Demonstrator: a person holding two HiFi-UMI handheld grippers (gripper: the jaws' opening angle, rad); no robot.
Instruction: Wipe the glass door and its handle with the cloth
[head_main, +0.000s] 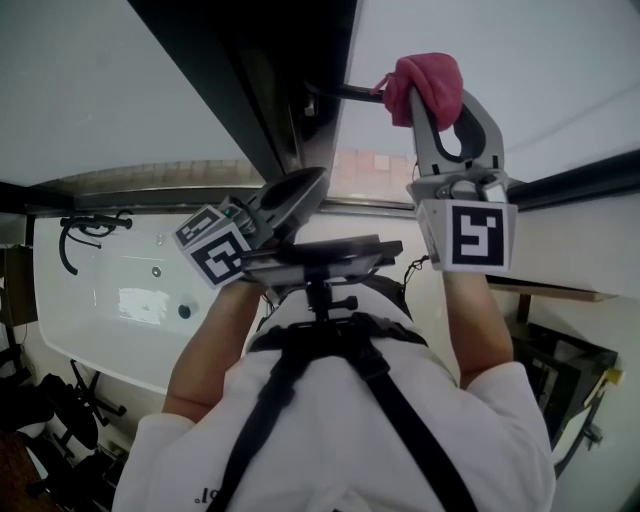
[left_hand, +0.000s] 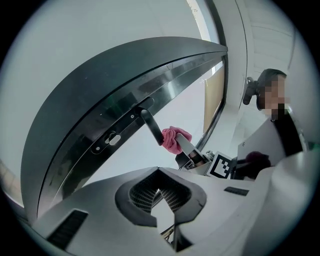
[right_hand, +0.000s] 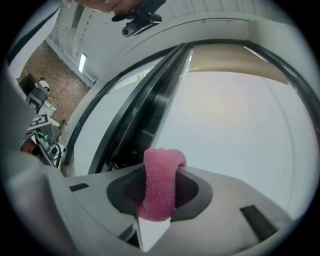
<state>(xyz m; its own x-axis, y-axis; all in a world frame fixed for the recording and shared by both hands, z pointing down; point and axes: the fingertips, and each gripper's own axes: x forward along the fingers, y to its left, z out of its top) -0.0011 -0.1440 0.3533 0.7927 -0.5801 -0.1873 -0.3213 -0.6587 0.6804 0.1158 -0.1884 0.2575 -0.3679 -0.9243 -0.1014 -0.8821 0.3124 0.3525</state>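
Observation:
A pink cloth (head_main: 430, 82) is pinched in my right gripper (head_main: 440, 105), which is raised to the end of the dark lever handle (head_main: 345, 93) on the door's black frame (head_main: 262, 95). The cloth touches the handle's tip. In the left gripper view the cloth (left_hand: 175, 139) sits against the handle (left_hand: 151, 127), below a lock plate (left_hand: 112, 140). The cloth (right_hand: 160, 185) fills the right gripper's (right_hand: 160, 192) jaws in front of the frosted glass (right_hand: 235, 120). My left gripper (head_main: 300, 195) is lower, beside the frame, shut and holding nothing (left_hand: 160, 192).
A white bathtub (head_main: 110, 300) lies below at the left, with a black hose fitting (head_main: 85, 232) on its rim. Dark gear (head_main: 55, 420) sits bottom left and a black rack (head_main: 565, 375) bottom right. A brick wall (right_hand: 45, 75) shows beyond the door.

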